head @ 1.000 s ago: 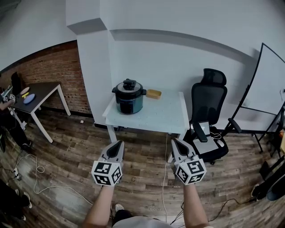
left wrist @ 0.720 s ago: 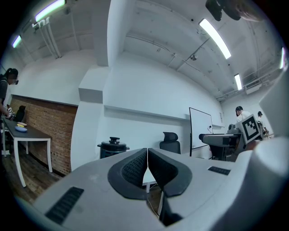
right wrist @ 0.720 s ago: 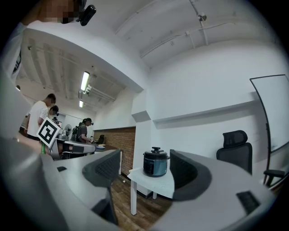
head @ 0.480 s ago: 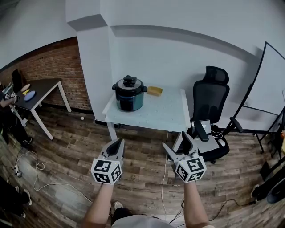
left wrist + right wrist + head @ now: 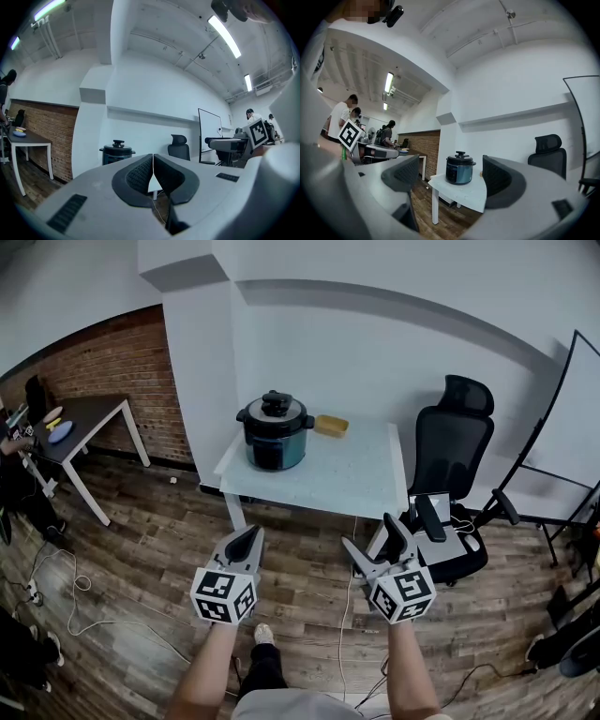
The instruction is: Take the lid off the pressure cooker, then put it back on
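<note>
Short of the desk (image 5: 349, 482), left tongs (image 5: 251, 535) hang clenched empty, right tongs (image 5: 368, 532) spread — likely readied for the lid (image 5: 275, 411) on the pressure cooker (image 5: 274, 448).

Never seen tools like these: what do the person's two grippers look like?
The left gripper and right gripper are pale grey wedges with black ribbed pads; each carries a white cube with black square markers. The forearms wear no sleeves.
</note>
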`<state>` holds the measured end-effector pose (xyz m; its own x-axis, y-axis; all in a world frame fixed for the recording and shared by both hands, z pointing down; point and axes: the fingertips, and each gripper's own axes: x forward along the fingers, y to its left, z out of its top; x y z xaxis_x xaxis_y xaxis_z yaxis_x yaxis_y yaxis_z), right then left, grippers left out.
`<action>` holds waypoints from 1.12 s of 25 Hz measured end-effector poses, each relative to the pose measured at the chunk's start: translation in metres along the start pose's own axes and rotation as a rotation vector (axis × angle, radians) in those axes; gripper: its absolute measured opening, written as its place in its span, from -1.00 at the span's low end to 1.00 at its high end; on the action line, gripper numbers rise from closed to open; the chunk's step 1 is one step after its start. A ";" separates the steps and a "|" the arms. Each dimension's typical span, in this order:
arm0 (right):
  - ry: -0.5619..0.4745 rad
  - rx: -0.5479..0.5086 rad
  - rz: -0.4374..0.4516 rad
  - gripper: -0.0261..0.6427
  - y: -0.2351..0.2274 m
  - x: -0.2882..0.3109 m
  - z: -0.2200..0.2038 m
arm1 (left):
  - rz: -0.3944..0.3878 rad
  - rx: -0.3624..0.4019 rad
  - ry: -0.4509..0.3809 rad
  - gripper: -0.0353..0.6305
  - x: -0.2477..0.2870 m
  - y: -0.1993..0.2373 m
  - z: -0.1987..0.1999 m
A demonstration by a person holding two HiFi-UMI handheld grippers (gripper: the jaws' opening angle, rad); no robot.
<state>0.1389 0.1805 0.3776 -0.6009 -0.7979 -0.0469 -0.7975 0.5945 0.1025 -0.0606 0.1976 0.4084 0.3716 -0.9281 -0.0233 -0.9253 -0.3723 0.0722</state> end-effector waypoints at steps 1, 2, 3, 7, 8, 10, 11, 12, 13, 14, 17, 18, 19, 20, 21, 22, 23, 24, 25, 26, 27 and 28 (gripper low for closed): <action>0.003 0.001 -0.002 0.29 -0.002 0.006 -0.003 | -0.002 -0.002 0.000 -0.84 0.006 0.004 -0.001; 0.006 0.001 -0.004 0.29 -0.005 0.013 -0.005 | -0.005 -0.005 0.000 -0.84 0.012 0.008 -0.003; 0.010 0.002 -0.007 0.30 -0.008 0.020 -0.008 | -0.008 -0.006 0.000 -0.84 0.019 0.013 -0.004; 0.003 -0.012 -0.018 0.30 -0.022 0.061 -0.010 | -0.025 -0.007 -0.008 -0.84 0.056 0.042 -0.002; -0.002 -0.021 -0.020 0.30 -0.025 0.073 -0.009 | -0.032 -0.008 -0.011 -0.84 0.067 0.050 0.000; -0.006 -0.032 -0.025 0.30 -0.032 0.100 -0.008 | -0.046 -0.012 -0.019 -0.84 0.090 0.070 0.005; -0.006 -0.033 -0.029 0.30 -0.035 0.114 -0.008 | -0.052 -0.014 -0.024 -0.84 0.102 0.080 0.007; -0.003 -0.033 -0.033 0.30 -0.038 0.127 -0.009 | -0.058 -0.015 -0.028 -0.84 0.113 0.090 0.010; 0.001 -0.032 -0.037 0.30 -0.042 0.141 -0.010 | -0.062 -0.016 -0.031 -0.84 0.124 0.100 0.011; 0.006 -0.032 -0.040 0.30 -0.045 0.154 -0.010 | -0.064 -0.016 -0.032 -0.84 0.135 0.111 0.013; 0.015 -0.029 -0.057 0.30 -0.057 0.194 -0.009 | -0.068 -0.016 -0.027 -0.84 0.170 0.143 0.017; 0.016 -0.028 -0.065 0.30 -0.061 0.206 -0.008 | -0.071 -0.015 -0.024 -0.84 0.181 0.153 0.019; 0.016 -0.029 -0.073 0.30 -0.066 0.218 -0.006 | -0.074 -0.015 -0.023 -0.84 0.193 0.163 0.020; 0.016 -0.031 -0.080 0.30 -0.071 0.231 -0.004 | -0.076 -0.018 -0.022 -0.84 0.205 0.173 0.022; 0.017 -0.034 -0.086 0.30 -0.076 0.245 -0.002 | -0.077 -0.022 -0.020 -0.84 0.218 0.183 0.024; 0.020 -0.036 -0.091 0.30 -0.081 0.259 -0.001 | -0.077 -0.028 -0.018 -0.84 0.231 0.194 0.026; 0.024 -0.036 -0.095 0.30 -0.085 0.271 0.000 | -0.077 -0.034 -0.014 -0.84 0.242 0.203 0.027; 0.029 -0.036 -0.099 0.30 -0.088 0.281 0.001 | -0.079 -0.039 -0.011 -0.84 0.251 0.210 0.028; 0.033 -0.036 -0.102 0.29 -0.091 0.288 0.000 | -0.082 -0.041 -0.009 -0.84 0.258 0.215 0.027; 0.035 -0.036 -0.103 0.30 -0.095 0.295 -0.001 | -0.085 -0.040 -0.009 -0.84 0.263 0.218 0.027; 0.037 -0.038 -0.100 0.29 -0.098 0.301 -0.002 | -0.085 -0.037 -0.010 -0.84 0.269 0.221 0.026; 0.037 -0.041 -0.094 0.30 -0.101 0.308 -0.004 | -0.082 -0.035 -0.012 -0.84 0.274 0.225 0.025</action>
<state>0.0346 -0.1258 0.3568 -0.5206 -0.8535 -0.0214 -0.8469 0.5130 0.1398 -0.1688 -0.1409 0.3931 0.4449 -0.8946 -0.0428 -0.8885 -0.4468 0.1046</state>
